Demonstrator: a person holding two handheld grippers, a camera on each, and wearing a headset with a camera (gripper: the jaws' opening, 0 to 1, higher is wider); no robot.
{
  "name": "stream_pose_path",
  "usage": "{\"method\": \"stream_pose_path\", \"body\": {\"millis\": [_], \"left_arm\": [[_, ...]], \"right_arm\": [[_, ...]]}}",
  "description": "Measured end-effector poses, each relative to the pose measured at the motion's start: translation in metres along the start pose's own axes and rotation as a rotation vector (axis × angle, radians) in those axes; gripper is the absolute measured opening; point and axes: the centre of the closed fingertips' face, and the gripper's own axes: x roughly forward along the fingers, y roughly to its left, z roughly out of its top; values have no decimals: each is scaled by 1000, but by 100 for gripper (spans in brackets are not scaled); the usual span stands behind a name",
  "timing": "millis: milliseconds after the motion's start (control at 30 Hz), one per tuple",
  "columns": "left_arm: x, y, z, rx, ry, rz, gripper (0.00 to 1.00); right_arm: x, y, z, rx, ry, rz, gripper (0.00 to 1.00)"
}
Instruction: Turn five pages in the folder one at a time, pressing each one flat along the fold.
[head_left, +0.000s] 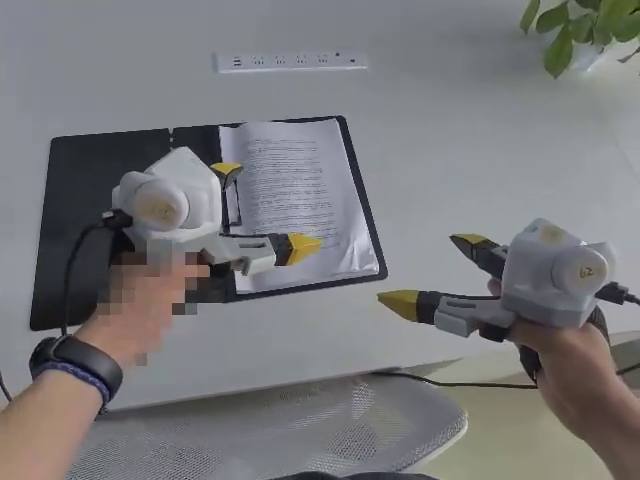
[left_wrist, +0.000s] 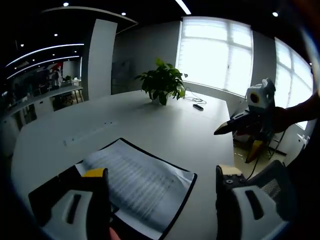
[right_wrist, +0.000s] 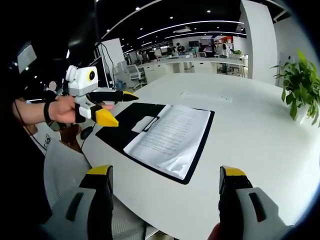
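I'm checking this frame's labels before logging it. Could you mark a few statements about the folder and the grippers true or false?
1. The folder lies open on the white table, with the printed pages on its right half. True.
2. The left hand-held gripper is shut on a page. False: its jaws stand wide open above the folder and grip nothing.
3. The right hand-held gripper hovers over the printed pages. False: it is off to the right of the folder, near the table's near edge, with its jaws open.
4. A power strip lies on the table beyond the folder. True.
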Motion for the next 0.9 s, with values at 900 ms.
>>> {"method": "stream_pose_path", "body": {"millis": [900], "left_arm": [[86,-24,-49,-32,98,-54,80]], "right_arm": [[0,-7,-13,30,25,7,86]]}}
